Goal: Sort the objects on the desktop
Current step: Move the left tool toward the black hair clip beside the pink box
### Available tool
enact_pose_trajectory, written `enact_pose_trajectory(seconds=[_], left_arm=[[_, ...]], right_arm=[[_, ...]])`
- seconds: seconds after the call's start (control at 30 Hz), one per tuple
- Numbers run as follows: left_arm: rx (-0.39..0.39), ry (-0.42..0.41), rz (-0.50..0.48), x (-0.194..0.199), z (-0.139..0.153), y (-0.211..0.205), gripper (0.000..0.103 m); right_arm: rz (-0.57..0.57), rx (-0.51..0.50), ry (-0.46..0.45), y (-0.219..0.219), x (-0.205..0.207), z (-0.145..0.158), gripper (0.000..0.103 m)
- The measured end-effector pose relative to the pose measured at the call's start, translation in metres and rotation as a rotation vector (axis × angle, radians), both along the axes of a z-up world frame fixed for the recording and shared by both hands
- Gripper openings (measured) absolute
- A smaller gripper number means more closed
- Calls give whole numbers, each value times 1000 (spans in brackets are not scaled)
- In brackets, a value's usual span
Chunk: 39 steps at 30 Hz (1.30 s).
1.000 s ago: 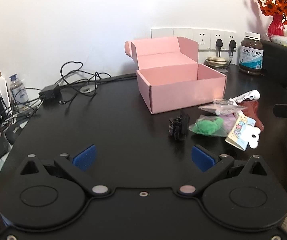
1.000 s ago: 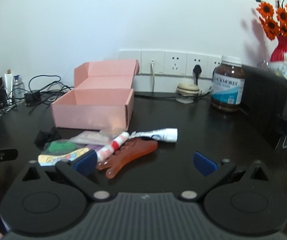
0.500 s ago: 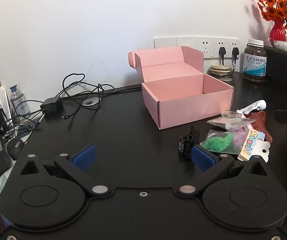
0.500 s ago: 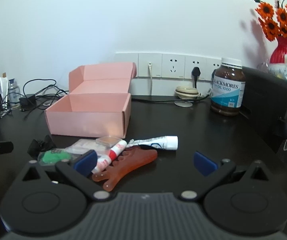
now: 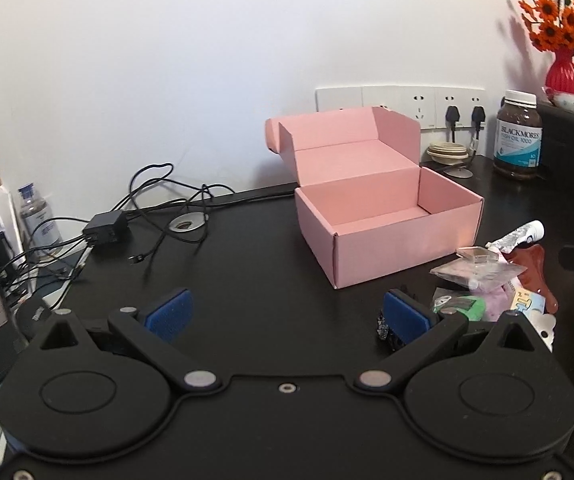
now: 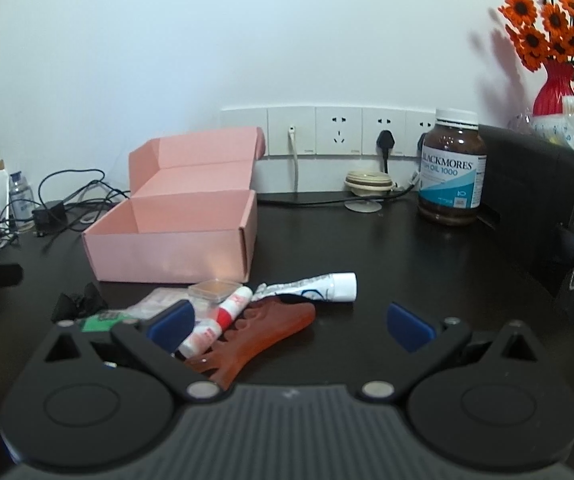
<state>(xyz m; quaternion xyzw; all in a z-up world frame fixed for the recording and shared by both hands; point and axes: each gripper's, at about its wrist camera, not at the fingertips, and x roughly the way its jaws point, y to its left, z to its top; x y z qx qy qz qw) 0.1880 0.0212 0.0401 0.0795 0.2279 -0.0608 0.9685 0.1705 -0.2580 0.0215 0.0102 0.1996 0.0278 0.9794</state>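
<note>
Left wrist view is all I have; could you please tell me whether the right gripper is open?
Observer: Yes, the right gripper is open and holds nothing.
Operator: Thank you. What lies nearest its fingers?
Observer: A red-and-white tube lies against the brown comb, beside its left finger.
Operator: Is anything behind the box lid?
Observer: A white cable is plugged into a wall socket there.

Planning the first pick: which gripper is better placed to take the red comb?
Right gripper, likely: the red comb lies between its open fingers. The left gripper sits beside the pile.
</note>
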Motion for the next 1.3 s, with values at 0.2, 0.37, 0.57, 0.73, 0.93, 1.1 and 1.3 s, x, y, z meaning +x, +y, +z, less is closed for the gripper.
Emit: enact_pose_trajectory(seconds=[0.2, 0.37, 0.57, 0.73, 0.93, 1.1, 1.3], left_arm=[[-18, -62, -43, 6, -7, -3, 103], [-32, -53, -33, 11, -16, -3, 103], [-85, -36, -33, 14, -17, 5, 103], [-92, -45, -17, 11, -17, 6, 103], [-117, -27, -28, 14, -17, 10, 103], [-139, -10, -24, 17, -18, 13, 103], [-112, -7, -36, 16, -18, 9, 103]], right_arm=[[-26, -29, -15, 0, 9, 0, 102], [-35, -3, -8, -5, 16, -1, 102], [-29, -7, -22, -4, 23, -1, 102], [-25, -8, -34, -4, 27, 0, 102], [-16, -1, -53, -3, 24, 0, 102], [-14, -6, -87, -2, 19, 0, 102], [-17, 44, -65, -9, 20, 0, 102]])
